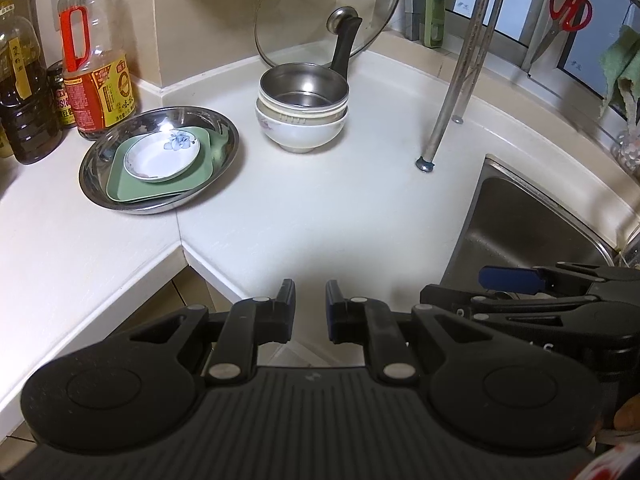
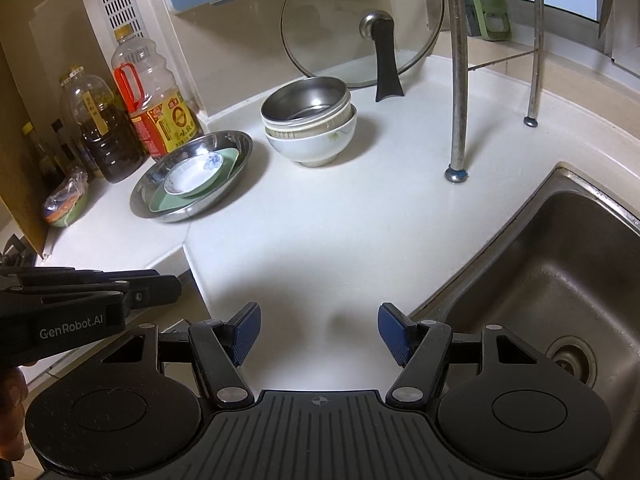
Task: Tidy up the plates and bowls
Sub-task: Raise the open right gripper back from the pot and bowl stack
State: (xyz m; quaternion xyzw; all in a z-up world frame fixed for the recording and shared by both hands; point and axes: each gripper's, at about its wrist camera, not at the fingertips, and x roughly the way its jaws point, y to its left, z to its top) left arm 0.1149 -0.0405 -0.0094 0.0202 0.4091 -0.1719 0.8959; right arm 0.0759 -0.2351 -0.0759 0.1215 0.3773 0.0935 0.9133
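Here, round glossy steel dish (image 1: 100, 176)

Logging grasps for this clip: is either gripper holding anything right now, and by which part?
Nothing is held. The left gripper is nearly closed on empty air; the right gripper is open and empty.

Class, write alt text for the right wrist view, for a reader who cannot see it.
The right gripper hovers open and empty over a white counter. Beyond it sit a steel plate holding a green dish and saucer, stacked bowls, and a sink at right.
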